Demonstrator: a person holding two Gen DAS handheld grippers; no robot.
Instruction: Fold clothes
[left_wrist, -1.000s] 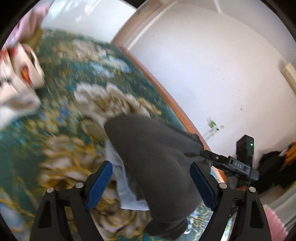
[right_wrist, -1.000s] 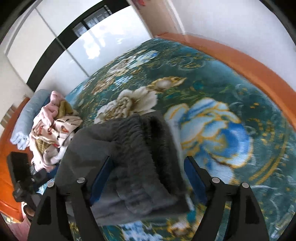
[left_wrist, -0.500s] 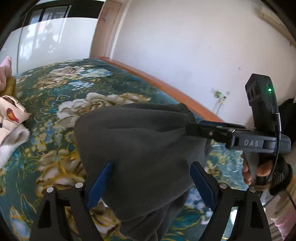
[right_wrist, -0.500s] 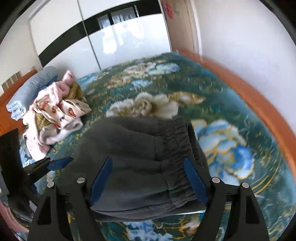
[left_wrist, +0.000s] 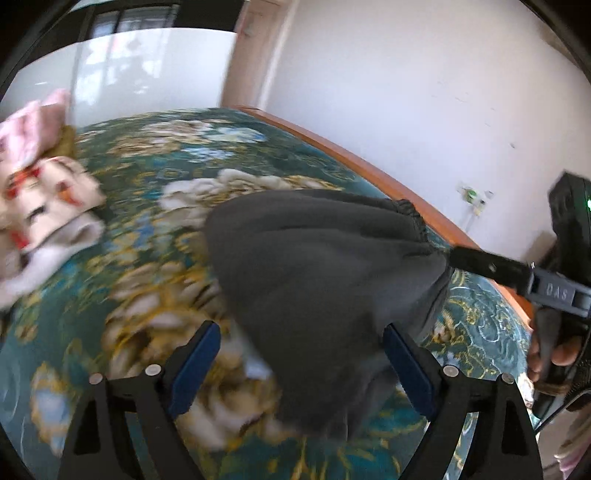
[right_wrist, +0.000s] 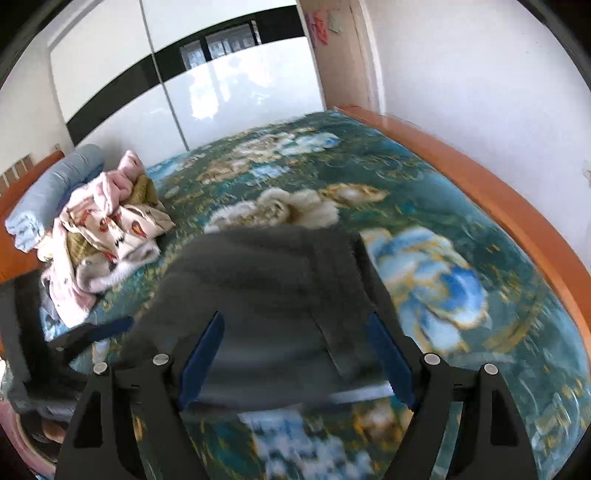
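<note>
A dark grey garment (left_wrist: 317, 266) with a ribbed waistband hangs above a floral green bedspread (left_wrist: 122, 206). In the left wrist view my left gripper (left_wrist: 301, 363) has its blue pads wide apart, with the cloth draped between them. My right gripper reaches in from the right and touches the garment's waistband corner (left_wrist: 439, 251). In the right wrist view the grey garment (right_wrist: 266, 295) fills the space between the wide-apart pads of my right gripper (right_wrist: 295, 354). My left gripper's blue fingertips (right_wrist: 110, 326) show at the garment's left edge.
A heap of pink and patterned clothes (right_wrist: 103, 225) lies at the bed's left, beside a rolled blue blanket (right_wrist: 48, 192). The bed's orange wooden edge (right_wrist: 517, 206) runs along the right by a white wall. A mirrored wardrobe (right_wrist: 221, 85) stands behind.
The grey garment has been lifted off the bedspread and spread wider between both grippers. Both views have tilted up, showing more of the room.
</note>
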